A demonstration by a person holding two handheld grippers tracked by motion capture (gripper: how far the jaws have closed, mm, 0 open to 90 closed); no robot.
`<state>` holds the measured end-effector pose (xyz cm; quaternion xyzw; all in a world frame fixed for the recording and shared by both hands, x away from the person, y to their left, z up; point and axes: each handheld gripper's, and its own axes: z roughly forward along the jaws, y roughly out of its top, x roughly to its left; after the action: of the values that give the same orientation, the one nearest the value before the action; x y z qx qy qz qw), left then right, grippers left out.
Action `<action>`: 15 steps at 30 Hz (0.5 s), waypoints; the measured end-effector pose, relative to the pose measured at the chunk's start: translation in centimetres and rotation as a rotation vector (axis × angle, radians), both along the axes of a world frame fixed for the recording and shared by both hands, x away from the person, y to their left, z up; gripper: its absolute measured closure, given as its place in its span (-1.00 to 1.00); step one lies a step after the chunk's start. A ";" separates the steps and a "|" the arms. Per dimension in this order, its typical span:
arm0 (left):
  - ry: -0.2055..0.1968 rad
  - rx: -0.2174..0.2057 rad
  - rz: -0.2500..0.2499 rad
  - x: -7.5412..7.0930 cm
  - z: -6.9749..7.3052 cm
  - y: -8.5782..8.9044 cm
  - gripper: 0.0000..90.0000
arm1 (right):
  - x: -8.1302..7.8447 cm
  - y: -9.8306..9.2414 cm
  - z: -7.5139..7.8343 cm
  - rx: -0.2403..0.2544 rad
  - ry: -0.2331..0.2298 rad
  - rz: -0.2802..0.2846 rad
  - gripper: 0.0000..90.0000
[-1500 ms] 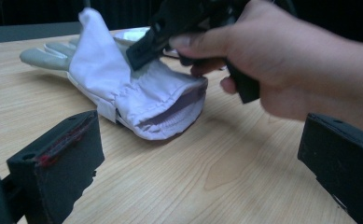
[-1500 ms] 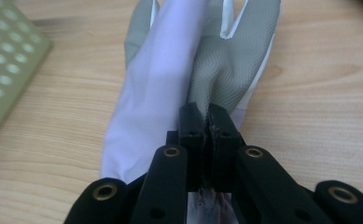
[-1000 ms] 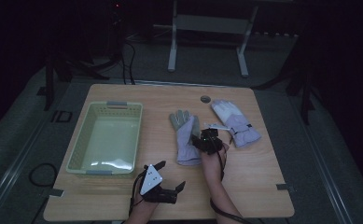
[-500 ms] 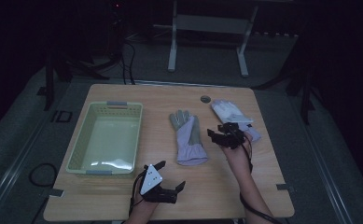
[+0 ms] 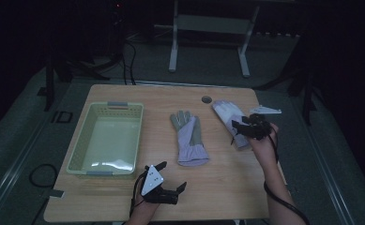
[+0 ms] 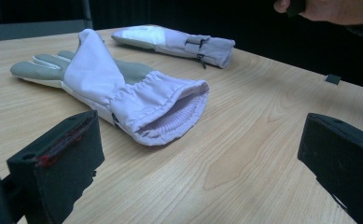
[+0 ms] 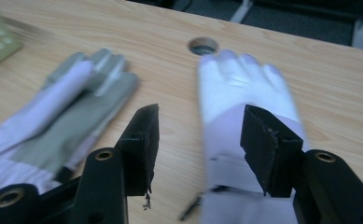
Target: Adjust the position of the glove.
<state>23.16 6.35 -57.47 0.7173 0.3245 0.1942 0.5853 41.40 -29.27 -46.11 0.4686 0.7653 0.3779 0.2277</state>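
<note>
Hovering over the right glove (image 5: 230, 117) at the table's (image 5: 227, 187) right side, the right gripper (image 5: 244, 129) is standing released, jaws just opening, nothing pinched. Left gripper (image 5: 165, 183) is resting released at the near edge. Glove likely handling as soft, light, floppy fabric; the cuff is offering the firmest pinch. Second glove (image 5: 189, 138) is lying mid-table, basket (image 5: 79, 145) left.

Both gloves (image 7: 244, 93) motion-blurred, cuffs cropped
</note>
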 end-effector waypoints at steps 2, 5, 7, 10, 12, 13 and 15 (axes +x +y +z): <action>0.000 0.000 0.000 0.0 0.0 0.0 -1.00 | 0.7 -1.0 0.1 -0.012 -0.001 -0.010 0.02; 0.003 -0.002 0.001 0.0 0.0 0.0 -1.00 | 1.4 -2.0 0.1 -0.005 0.012 -0.025 0.03; 0.006 -0.002 0.002 0.0 0.0 0.0 -1.00 | 2.5 -3.1 -0.1 -0.016 0.017 -0.028 0.04; 0.009 -0.003 0.004 0.1 0.0 0.0 -1.00 | 3.7 -3.7 -0.4 -0.001 0.042 -0.034 0.08; 0.009 -0.003 0.003 0.1 0.0 0.1 -1.00 | 4.5 -3.8 -0.8 -0.013 0.045 -0.026 0.08; 0.009 -0.004 0.003 0.1 0.0 0.1 -1.00 | 4.8 -3.8 -1.0 -0.021 0.047 -0.031 0.08; 0.008 -0.004 0.003 0.1 0.0 0.1 -1.00 | 5.5 -3.8 -1.5 -0.013 0.058 -0.019 0.08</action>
<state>23.26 6.44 -57.47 0.7165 0.3283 0.1912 0.5850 46.94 -33.11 -47.58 0.4851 0.7696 0.3569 0.2122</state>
